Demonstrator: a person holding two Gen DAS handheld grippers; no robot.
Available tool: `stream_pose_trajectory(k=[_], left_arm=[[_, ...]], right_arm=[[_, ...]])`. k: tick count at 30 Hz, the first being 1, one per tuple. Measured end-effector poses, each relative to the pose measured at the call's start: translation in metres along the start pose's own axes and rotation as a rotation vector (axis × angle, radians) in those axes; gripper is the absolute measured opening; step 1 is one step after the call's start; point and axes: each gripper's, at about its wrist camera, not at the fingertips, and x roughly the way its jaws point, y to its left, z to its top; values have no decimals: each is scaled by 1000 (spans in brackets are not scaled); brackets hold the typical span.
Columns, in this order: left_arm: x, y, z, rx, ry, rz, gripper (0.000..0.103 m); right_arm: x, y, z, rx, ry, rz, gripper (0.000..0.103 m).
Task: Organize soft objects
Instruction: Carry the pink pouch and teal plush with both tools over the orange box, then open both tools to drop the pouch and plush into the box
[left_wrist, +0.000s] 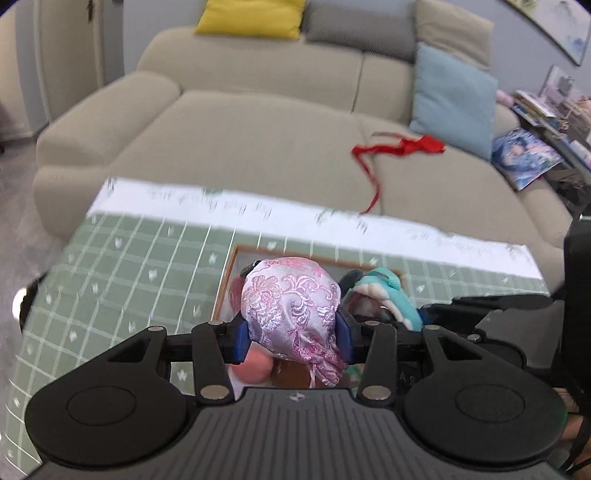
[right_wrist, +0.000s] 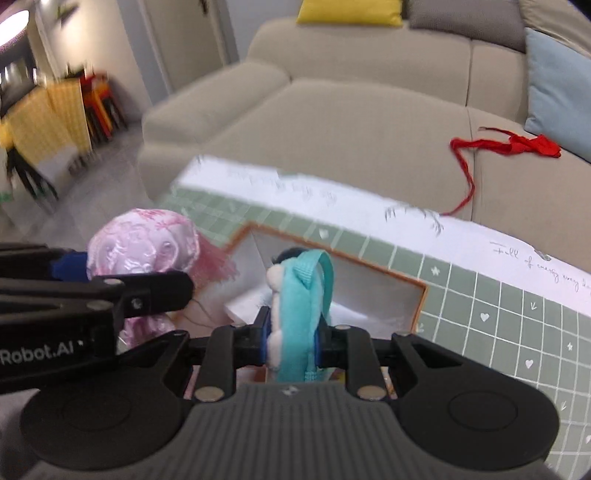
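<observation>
My left gripper (left_wrist: 291, 341) is shut on a pink brocade pouch (left_wrist: 291, 306) and holds it above an orange-rimmed white box (left_wrist: 226, 280) on the green grid table. The pouch with its pink tassel also shows at left in the right wrist view (right_wrist: 142, 245). My right gripper (right_wrist: 291, 343) is shut on a teal and white plush toy (right_wrist: 295, 306) with a teal ribbon loop, above the same box (right_wrist: 419, 306). That toy shows to the right of the pouch in the left wrist view (left_wrist: 388, 295). A pink ball (left_wrist: 253, 365) lies in the box under the pouch.
A green grid tablecloth (left_wrist: 122, 277) with a white border covers the table. Behind it stands a beige sofa (left_wrist: 258, 122) with a red ribbon (left_wrist: 402, 147), a light blue cushion (left_wrist: 450, 96) and a yellow cushion (left_wrist: 251, 16). Magazines (left_wrist: 524, 155) lie at right.
</observation>
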Motion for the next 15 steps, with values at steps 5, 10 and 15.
stream_pose_trajectory(k=[5, 10, 15], left_arm=[[32, 19, -25, -35, 57, 54, 51], [50, 34, -39, -49, 110, 71, 51], [62, 37, -48, -56, 152, 83, 51]], right_arm=[[40, -10, -10, 8, 78, -50, 20], [57, -20, -7, 74, 75, -12, 20], [72, -16, -6, 66, 52, -7, 20]])
